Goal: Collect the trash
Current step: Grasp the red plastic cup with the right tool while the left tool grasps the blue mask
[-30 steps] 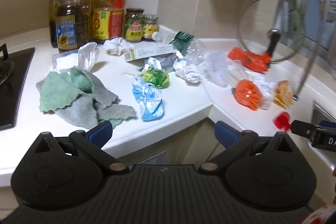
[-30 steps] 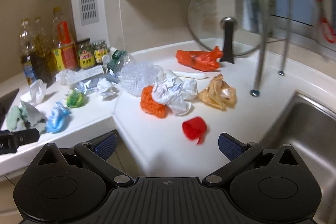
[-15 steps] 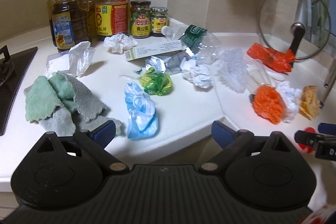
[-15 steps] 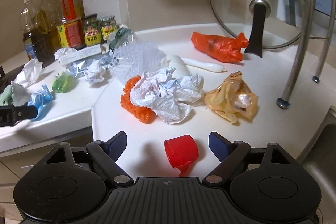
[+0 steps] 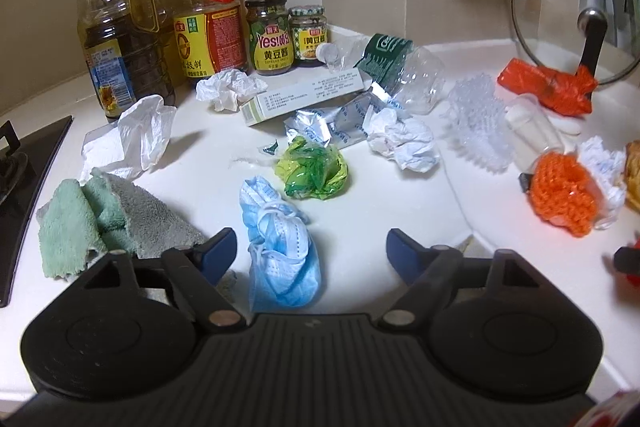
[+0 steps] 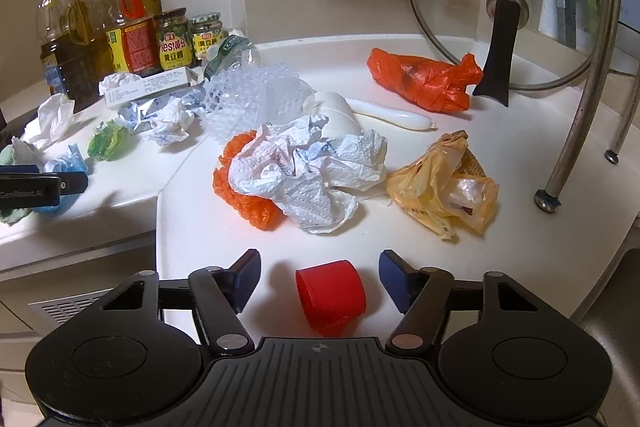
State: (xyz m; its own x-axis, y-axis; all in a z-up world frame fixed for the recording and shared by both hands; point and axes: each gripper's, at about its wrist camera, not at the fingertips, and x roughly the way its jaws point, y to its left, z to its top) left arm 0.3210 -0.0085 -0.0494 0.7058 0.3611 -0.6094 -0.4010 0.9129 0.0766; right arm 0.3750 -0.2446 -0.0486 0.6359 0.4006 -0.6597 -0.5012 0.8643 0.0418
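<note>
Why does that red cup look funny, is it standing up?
No, tipped over. The red cup lies on its side on the counter, its round wall facing up.

There are three oil bottles [image 5: 120, 39] and two jars [image 5: 272, 35] at the back edge of the bench. One blue mask [image 5: 280, 251], one red cup [image 6: 331, 297], one small box [image 5: 304, 97], one glass lid [image 6: 504, 3], one squashed clear bottle [image 5: 400, 71].

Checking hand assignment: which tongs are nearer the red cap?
Right. The right tongs straddle the red cap, jaws just closing, not touching. The left tongs are off to its left, around the blue mask.
</note>
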